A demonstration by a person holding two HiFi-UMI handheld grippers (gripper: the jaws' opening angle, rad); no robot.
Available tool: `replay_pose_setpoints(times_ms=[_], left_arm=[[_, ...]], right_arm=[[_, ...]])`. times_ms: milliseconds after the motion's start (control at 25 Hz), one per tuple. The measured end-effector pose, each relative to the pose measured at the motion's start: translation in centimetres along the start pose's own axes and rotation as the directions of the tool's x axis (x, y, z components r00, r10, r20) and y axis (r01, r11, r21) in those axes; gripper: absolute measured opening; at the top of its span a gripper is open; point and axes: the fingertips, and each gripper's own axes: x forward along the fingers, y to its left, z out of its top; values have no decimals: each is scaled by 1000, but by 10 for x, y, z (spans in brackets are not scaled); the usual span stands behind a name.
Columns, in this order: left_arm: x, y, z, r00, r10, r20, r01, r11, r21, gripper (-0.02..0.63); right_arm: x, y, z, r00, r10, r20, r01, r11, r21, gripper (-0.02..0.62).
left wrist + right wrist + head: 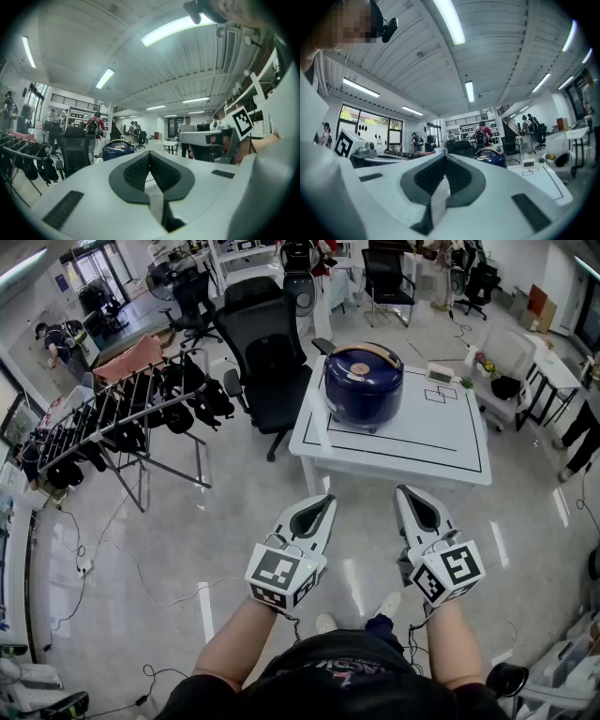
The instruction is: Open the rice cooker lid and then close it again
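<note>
scene: person stands on the floor [187, 549] facing a white surface [441, 442], one set of tongs in each hand
rice cooker [364, 381]: dark blue, round, upright, at the far-left corner of the surface
rice cooker lid: down, flush on the body; tan handle lies flat across the top
left tongs [325, 502]: jaws pressed together, nothing between them; the left gripper view shows the dark pads meeting in one line
right tongs [405, 491]: jaws together too, nothing clamped; the right gripper view shows the pads closed on each other
tongs position: both held in the air over the floor, short of the near edge of the surface, side by side, tips aimed toward the surface
tongs vs cooker: well apart, no contact
marker cubes: one at the back of each set of tongs, near the wrists; left [281, 576], right [448, 573]
surface markings: thin black rectangle outline [412, 442] over most of the top; two small squares near the far-right corner
small display unit [439, 373]: white, at the far edge of the surface, right of the cooker, apart from it
office chair [272, 357]: black, on the floor just beside the left edge of the surface
clothes rack [122, 418]: left of the chair, dark items hanging on it
background: more chairs and desks, several people far off
</note>
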Motion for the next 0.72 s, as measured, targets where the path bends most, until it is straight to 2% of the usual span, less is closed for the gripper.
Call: replay_pose_setpoints(times_ms=[520,640,720], left_arm=[[-11,8,6,1000,18,7,-18,999,27,4],[-7,11,8,1000,20,11,-21,999,26,42],[-2,13,9,999,22,23,-23,999,25,107]], right_arm=[[3,7,11,1000,-13,22,13,1000,6,2],[6,4,13,999,-4,37,3,1000,30,2],[8,0,16,998,17,64,-20,998,54,15]])
